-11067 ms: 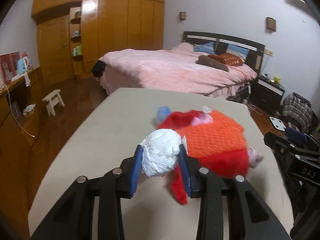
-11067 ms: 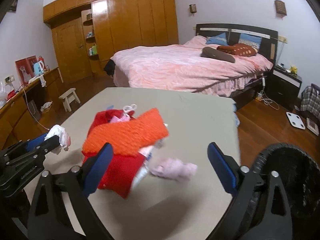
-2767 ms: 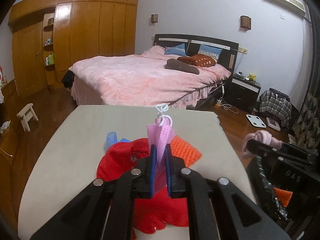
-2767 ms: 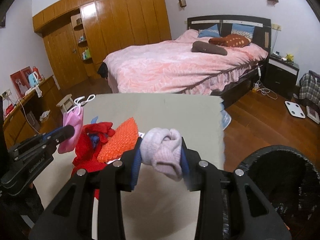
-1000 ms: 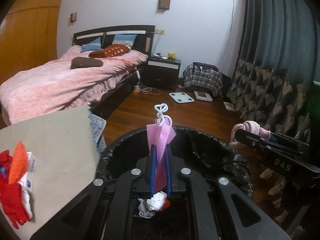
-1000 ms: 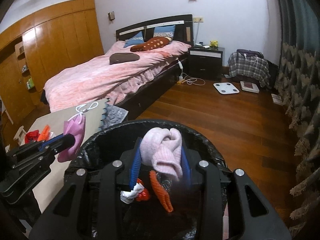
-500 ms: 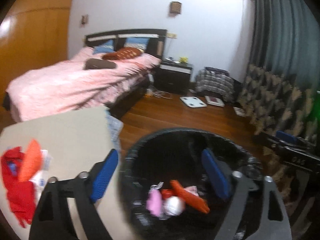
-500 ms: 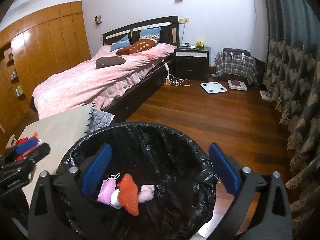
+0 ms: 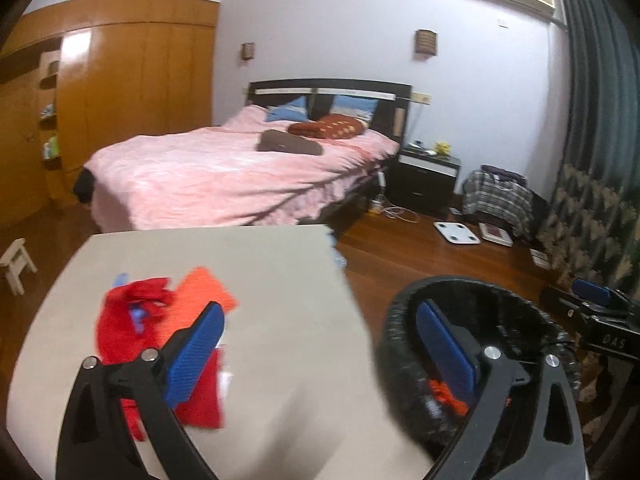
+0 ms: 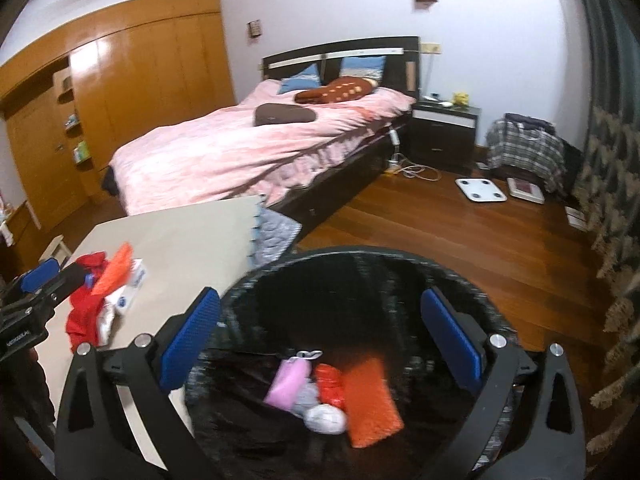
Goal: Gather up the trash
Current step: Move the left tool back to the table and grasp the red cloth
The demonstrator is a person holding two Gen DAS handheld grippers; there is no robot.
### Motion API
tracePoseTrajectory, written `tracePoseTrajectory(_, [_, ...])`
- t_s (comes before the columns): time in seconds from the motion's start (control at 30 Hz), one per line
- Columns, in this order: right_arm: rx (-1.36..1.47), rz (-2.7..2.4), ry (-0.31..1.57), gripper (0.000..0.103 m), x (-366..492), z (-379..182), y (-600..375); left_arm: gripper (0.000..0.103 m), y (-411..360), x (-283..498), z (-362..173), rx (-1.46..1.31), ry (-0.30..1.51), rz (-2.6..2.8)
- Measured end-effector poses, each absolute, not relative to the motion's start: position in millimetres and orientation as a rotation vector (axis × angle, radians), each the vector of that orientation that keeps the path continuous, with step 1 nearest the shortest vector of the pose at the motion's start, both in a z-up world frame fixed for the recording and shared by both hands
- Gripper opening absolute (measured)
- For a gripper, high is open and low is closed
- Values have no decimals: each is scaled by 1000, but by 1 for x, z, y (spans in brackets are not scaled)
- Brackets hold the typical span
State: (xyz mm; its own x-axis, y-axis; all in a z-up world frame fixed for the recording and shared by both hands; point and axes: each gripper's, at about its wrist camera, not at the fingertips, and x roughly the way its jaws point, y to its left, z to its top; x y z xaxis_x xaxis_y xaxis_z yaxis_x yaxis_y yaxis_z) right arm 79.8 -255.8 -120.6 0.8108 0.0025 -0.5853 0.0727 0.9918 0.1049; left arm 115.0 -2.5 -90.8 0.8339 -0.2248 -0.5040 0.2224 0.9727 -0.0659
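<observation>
A black-bagged trash bin (image 10: 360,276) stands beside the beige table (image 9: 256,264). Inside lie a pink mask (image 10: 288,380), a white wad (image 10: 325,419), an orange mesh piece (image 10: 370,400) and a red scrap (image 10: 330,386). My right gripper (image 10: 320,340) is open and empty above the bin. My left gripper (image 9: 320,348) is open and empty over the table's right edge, between the bin (image 9: 400,344) and a pile of red cloth (image 9: 128,320) with an orange mesh piece (image 9: 202,290). The pile also shows in the right wrist view (image 10: 86,312), with a white packet (image 10: 128,292).
A pink bed (image 9: 224,176) stands behind the table. A nightstand (image 9: 424,180), a plaid bag (image 9: 500,200) and a white scale (image 9: 456,233) are on the wood floor to the right. Curtains (image 9: 592,160) hang at far right.
Both grippers opened and dropped the pink mask and pink wad into the bin. The left gripper has since swung left, back towards the table and the red pile.
</observation>
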Motion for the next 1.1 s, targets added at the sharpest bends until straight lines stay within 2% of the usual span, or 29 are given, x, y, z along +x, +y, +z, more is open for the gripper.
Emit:
tracePoseTrajectory(0.4, [82,106,625,98,106,-117,-172,95,72,98,-97,11,520,-70])
tracePoseTrajectory(0.7, [55,198,635,98,120,-134,-115,92,121,101,-124,-1,583,30])
tracePoseTrajectory(1.1, [22,243,673,98,142,-156,-85,92,129,129,-162,-9,657,46])
